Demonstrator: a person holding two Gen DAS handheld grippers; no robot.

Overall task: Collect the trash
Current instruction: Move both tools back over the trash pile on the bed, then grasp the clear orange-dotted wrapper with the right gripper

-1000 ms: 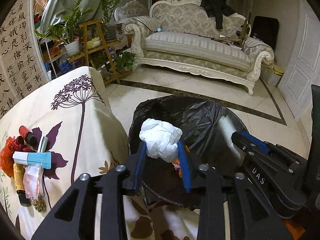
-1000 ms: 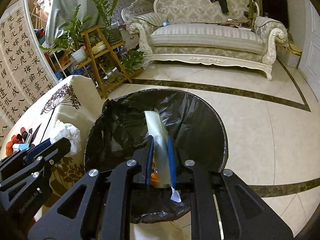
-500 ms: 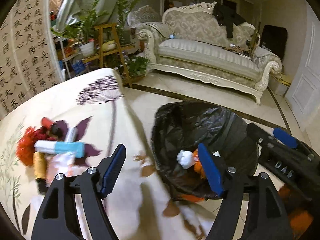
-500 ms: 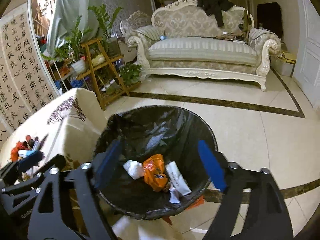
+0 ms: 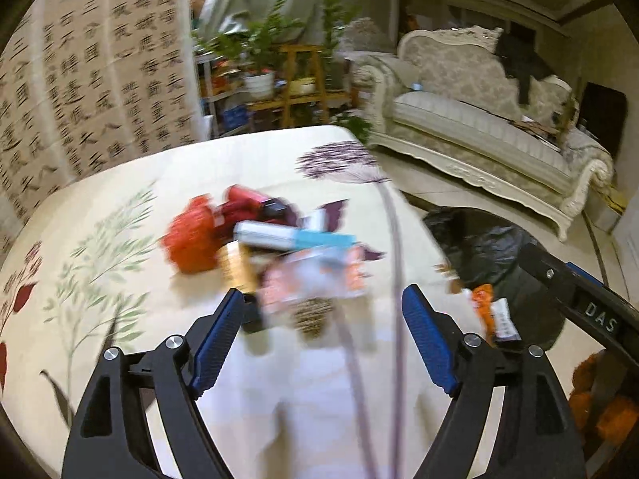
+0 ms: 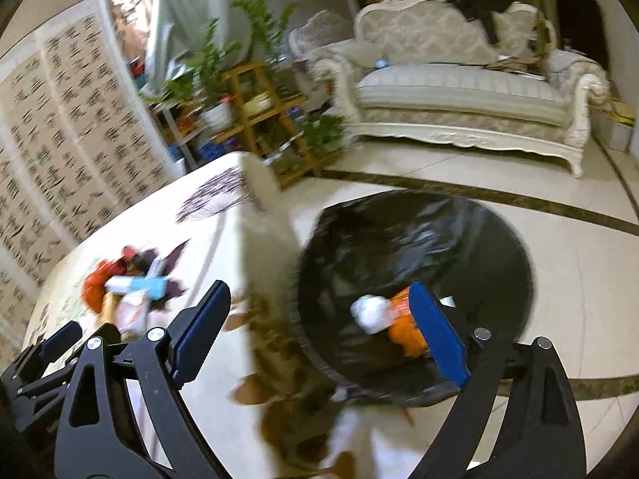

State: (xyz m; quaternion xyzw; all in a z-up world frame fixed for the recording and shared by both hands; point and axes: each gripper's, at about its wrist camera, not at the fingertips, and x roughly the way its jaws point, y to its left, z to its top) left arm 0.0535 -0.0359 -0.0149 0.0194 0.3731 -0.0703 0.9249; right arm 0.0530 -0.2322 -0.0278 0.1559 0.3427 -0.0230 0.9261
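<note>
A pile of trash (image 5: 271,251) lies on the floral tablecloth: an orange-red wad, a white and blue tube, a pinkish clear wrapper. It shows small in the right wrist view (image 6: 127,291). My left gripper (image 5: 323,339) is open and empty just in front of the pile. The black-lined trash bin (image 6: 419,263) stands on the floor right of the table; it holds a white wad (image 6: 369,313) and an orange wrapper (image 6: 403,327). My right gripper (image 6: 319,339) is open and empty above the bin's near left rim. The bin also shows in the left wrist view (image 5: 491,247).
The table (image 5: 120,279) drops off at its right edge beside the bin. A cream sofa (image 6: 459,95) stands across the tiled floor. A wooden plant stand (image 6: 255,111) with potted plants is behind the table. A calligraphy screen (image 5: 80,80) stands at the left.
Both grippers opened and dropped the white wad and the clear wrapper into the bin. Both have swung left; the left one now faces the pile on the table.
</note>
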